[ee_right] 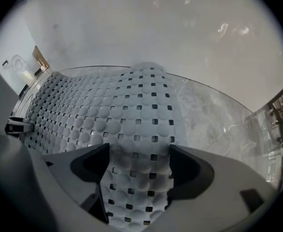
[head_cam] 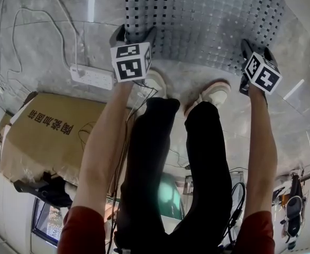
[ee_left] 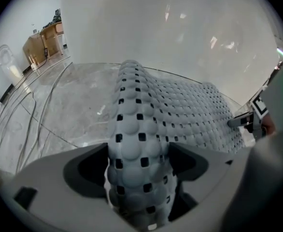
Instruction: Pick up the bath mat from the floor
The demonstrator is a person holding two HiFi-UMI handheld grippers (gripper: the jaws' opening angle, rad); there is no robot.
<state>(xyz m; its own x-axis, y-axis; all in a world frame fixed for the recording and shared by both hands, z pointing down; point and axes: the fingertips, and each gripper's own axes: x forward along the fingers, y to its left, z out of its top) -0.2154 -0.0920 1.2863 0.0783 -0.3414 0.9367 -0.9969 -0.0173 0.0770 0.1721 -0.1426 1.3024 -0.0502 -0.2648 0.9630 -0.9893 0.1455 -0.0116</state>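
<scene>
- Your left tool (ee_left: pixel 139 164) stood wide, with a raised fold of the mat (ee_left: pixel 180 110) between its jaws, unclamped.
- Your right tool (ee_right: pixel 137 167) stood wide too, the mat's edge lying flat between its jaws.
- The mat lay spread on the floor (head_cam: pixel 44 41), just ahead of your shoes (head_cam: pixel 214 95).

The bath mat (head_cam: pixel 208 20) is pale grey, covered in rounded bumps with small square holes between them. It lies spread on the glossy grey floor (head_cam: pixel 99 41), mostly flat, but its near left corner is humped into a raised ridge.
</scene>
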